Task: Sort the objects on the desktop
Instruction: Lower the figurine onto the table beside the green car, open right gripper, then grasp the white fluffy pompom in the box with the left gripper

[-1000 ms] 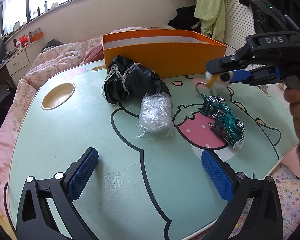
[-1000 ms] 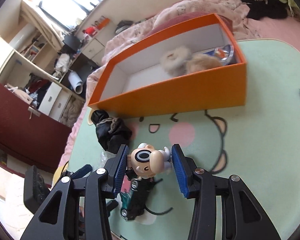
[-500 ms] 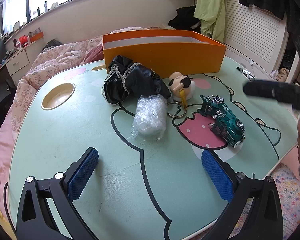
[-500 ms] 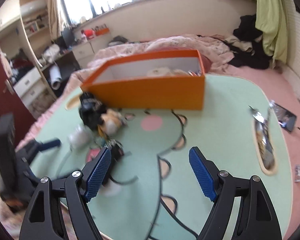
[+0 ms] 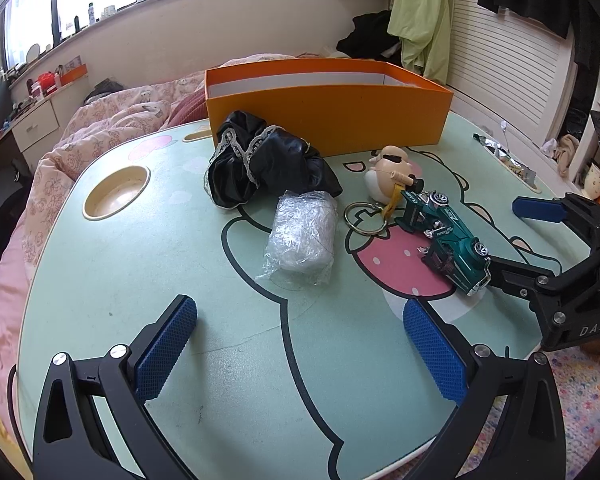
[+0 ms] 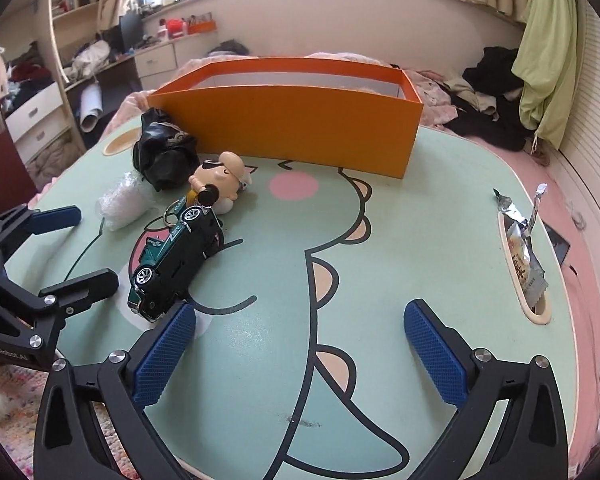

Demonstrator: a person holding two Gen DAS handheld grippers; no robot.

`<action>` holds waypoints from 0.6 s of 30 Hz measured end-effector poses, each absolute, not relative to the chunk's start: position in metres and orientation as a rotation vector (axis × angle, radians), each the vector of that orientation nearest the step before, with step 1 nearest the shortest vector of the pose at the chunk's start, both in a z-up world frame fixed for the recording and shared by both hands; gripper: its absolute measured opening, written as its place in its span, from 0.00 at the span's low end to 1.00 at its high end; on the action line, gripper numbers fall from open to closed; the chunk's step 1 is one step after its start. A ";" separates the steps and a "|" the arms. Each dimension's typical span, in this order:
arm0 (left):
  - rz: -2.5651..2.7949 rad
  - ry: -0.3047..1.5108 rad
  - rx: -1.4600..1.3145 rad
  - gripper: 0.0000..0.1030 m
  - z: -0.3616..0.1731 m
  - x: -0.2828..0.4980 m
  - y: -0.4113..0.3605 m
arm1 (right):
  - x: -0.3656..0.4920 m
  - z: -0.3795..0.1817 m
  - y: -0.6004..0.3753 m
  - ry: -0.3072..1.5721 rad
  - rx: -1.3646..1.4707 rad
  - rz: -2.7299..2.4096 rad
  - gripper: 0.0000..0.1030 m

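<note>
On the green cartoon table (image 5: 180, 280) lie a doll-head keychain (image 5: 390, 172) with a metal ring, a green toy car (image 5: 444, 236), a clear plastic bundle (image 5: 304, 236) and a black lace cloth (image 5: 260, 164), all in front of an orange box (image 5: 328, 108). My left gripper (image 5: 300, 344) is open and empty, near the table's front edge. My right gripper (image 6: 300, 348) is open and empty, low at the right of the car (image 6: 176, 256); the keychain (image 6: 220, 180), the plastic bundle (image 6: 122, 204), the black cloth (image 6: 162, 156) and the box (image 6: 300, 120) show beyond it.
A round cup recess (image 5: 116, 192) is at the table's left. A snack wrapper (image 6: 520, 240) lies in a slot at the table's right edge. A bed with pink bedding (image 5: 112, 128) lies behind the table.
My right gripper let go of the keychain, which now lies on the table by the car. The right gripper opened and pulled back low to the table's right side. My left gripper stayed still.
</note>
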State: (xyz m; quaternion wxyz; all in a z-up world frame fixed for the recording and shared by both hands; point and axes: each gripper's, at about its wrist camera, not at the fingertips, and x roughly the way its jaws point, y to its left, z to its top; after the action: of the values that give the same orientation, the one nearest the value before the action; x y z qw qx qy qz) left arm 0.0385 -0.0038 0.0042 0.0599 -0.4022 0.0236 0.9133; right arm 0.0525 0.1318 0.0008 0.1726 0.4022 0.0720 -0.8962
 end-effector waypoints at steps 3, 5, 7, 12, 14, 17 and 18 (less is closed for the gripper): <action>2.764 0.073 -1.216 1.00 0.004 0.039 -0.003 | 0.051 0.001 0.132 0.205 1.147 -2.542 1.00; 2.765 0.072 -1.216 1.00 0.004 0.039 -0.003 | 0.049 0.001 0.128 0.212 1.153 -2.543 1.00; 2.764 0.071 -1.217 1.00 0.004 0.038 -0.003 | 0.052 0.003 0.122 0.216 1.151 -2.542 1.00; 2.764 0.074 -1.219 1.00 0.004 0.038 -0.003 | 0.052 0.004 0.121 0.219 1.136 -2.540 1.00; 2.761 0.076 -1.217 1.00 0.003 0.037 -0.004 | 0.052 0.004 0.120 0.219 1.132 -2.539 1.00; 2.759 0.077 -1.217 1.00 0.003 0.037 -0.004 | 0.053 0.004 0.120 0.220 1.124 -2.536 1.00; 2.759 0.078 -1.218 1.00 0.003 0.037 -0.004 | 0.053 0.004 0.120 0.220 1.121 -2.535 1.00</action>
State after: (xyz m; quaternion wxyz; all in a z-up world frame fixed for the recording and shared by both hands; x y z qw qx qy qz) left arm 0.0373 -0.0042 0.0032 0.0623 -0.4030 0.0259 0.9127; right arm 0.0533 0.1202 0.0039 0.1796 0.3965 0.0778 -0.8969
